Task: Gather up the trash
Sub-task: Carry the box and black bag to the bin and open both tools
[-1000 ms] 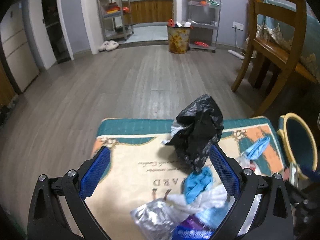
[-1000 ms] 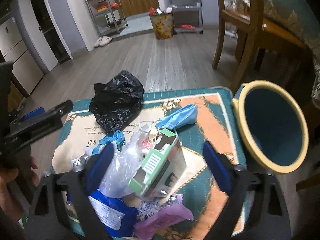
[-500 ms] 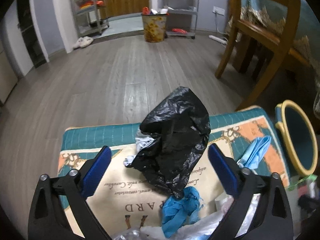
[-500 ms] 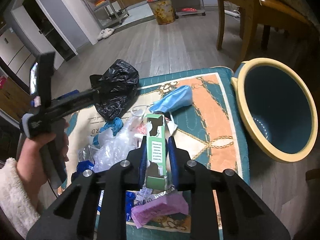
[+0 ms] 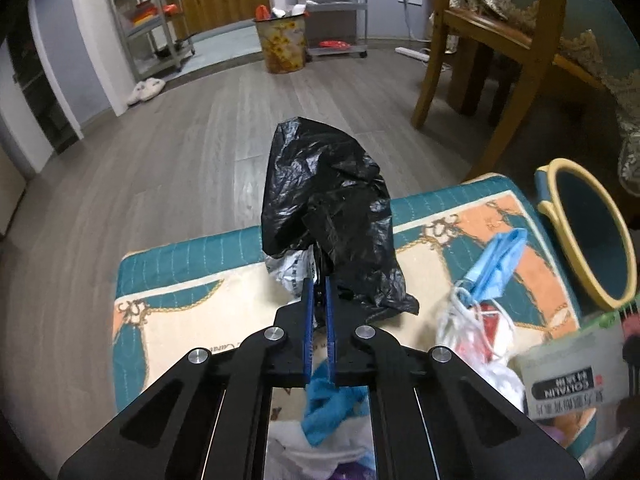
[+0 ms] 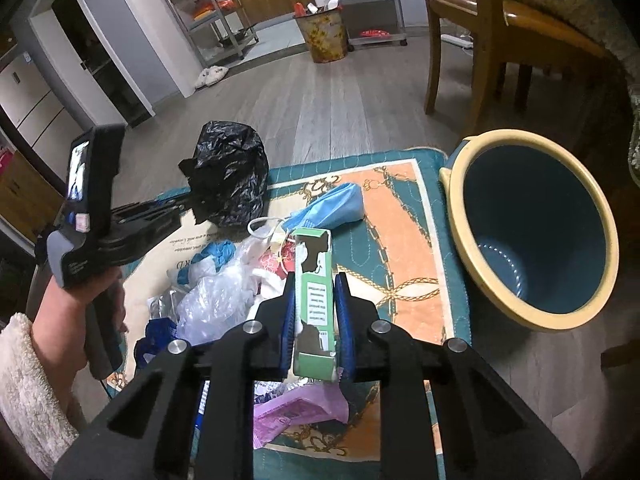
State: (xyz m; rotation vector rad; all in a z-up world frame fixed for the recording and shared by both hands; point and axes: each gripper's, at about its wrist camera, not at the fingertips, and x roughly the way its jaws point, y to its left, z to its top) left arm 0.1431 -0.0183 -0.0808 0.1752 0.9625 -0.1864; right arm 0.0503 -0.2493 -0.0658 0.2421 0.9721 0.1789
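My left gripper (image 5: 318, 292) is shut on a crumpled black plastic bag (image 5: 328, 208), pinching its lower edge; the same bag (image 6: 232, 172) shows at the mat's far left in the right wrist view, with the left gripper (image 6: 188, 204) on it. My right gripper (image 6: 314, 304) is shut on a green and white carton (image 6: 314, 276), held above the trash pile. The blue bin with a yellow rim (image 6: 532, 232) stands open to the right of the mat, also seen in the left wrist view (image 5: 588, 240).
A patterned mat (image 6: 400, 240) carries a blue face mask (image 6: 336, 208), clear plastic bags (image 6: 216, 300), a blue glove (image 6: 218, 252) and a pink wrapper (image 6: 296, 412). A wooden chair (image 6: 480, 40) stands behind the bin. A second waste bin (image 6: 326, 36) stands far back.
My left gripper moved forward and closed on the black bag. My right gripper closed on the green carton and lifted it off the pile, staying left of the bin.
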